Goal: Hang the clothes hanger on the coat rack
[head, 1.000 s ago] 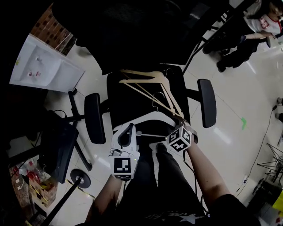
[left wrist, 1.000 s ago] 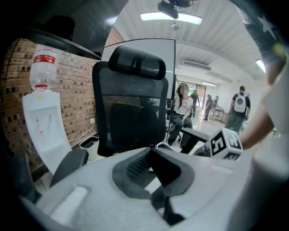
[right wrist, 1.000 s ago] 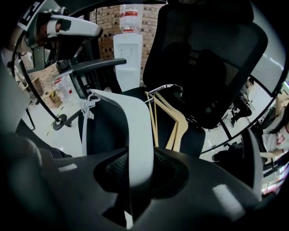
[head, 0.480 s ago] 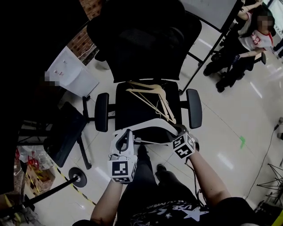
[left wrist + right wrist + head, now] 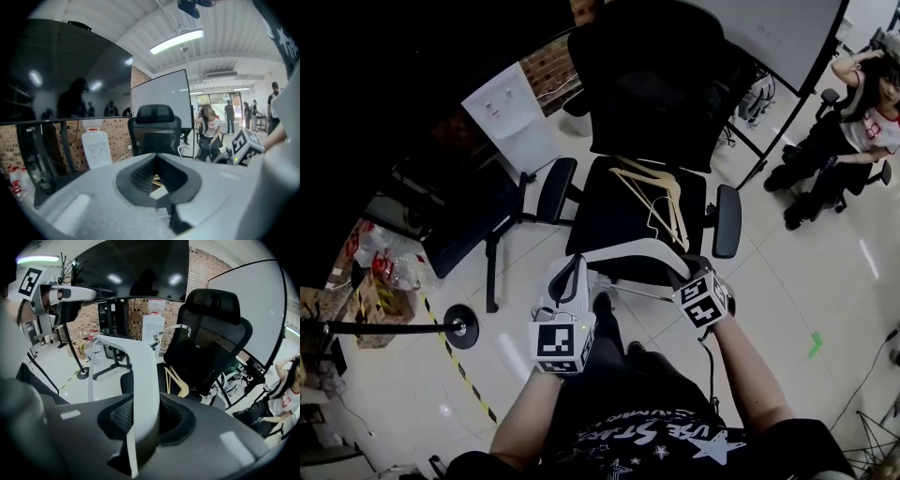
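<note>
The right hand-held gripper point(image 5: 142, 427) is clamped on one arm of the white hanger point(image 5: 140, 373). The hanger is held in the air at 6 o'clock from the seat of the black office chair point(image 5: 661, 84). The left hand-held gripper point(image 5: 159, 180) is just beside the hanger's far end, its jaws together and nothing visible between them. Wooden hangers point(image 5: 658, 190) lie on the chair seat. A water dispenser point(image 5: 511, 108) stands at 10 o'clock.

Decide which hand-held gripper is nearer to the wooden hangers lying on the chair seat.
Right. The right hand-held gripper, gripping a white hanger, sits just beyond the wooden hangers' near ends; the left hand-held gripper is farther, by the seat's front left corner.
</note>
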Demonstrator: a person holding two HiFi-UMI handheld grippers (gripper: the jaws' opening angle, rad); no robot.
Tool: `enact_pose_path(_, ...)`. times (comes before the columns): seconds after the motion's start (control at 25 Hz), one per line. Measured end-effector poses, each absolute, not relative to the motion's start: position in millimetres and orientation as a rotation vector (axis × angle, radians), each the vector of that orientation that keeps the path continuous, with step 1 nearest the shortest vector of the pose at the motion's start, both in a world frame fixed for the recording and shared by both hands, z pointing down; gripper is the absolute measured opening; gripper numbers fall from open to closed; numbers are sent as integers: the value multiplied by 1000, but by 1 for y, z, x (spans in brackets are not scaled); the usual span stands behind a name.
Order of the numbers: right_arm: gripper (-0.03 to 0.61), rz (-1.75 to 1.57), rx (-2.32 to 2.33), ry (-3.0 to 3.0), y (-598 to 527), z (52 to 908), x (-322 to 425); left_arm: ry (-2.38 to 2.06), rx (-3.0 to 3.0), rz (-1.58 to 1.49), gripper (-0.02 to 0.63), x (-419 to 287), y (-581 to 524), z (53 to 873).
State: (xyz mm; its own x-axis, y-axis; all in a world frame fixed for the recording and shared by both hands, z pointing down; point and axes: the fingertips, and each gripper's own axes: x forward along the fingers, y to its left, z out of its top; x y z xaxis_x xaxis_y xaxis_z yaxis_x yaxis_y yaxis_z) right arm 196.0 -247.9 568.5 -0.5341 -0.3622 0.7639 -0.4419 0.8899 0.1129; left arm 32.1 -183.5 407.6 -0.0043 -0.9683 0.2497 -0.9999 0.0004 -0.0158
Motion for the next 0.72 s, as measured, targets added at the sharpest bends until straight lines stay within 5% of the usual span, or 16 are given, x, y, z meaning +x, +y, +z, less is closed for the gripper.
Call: enact_pose_path(0.72,95,-43,195,-2406,-183,516,45,-2568,1575,218,5,-68,-30,353)
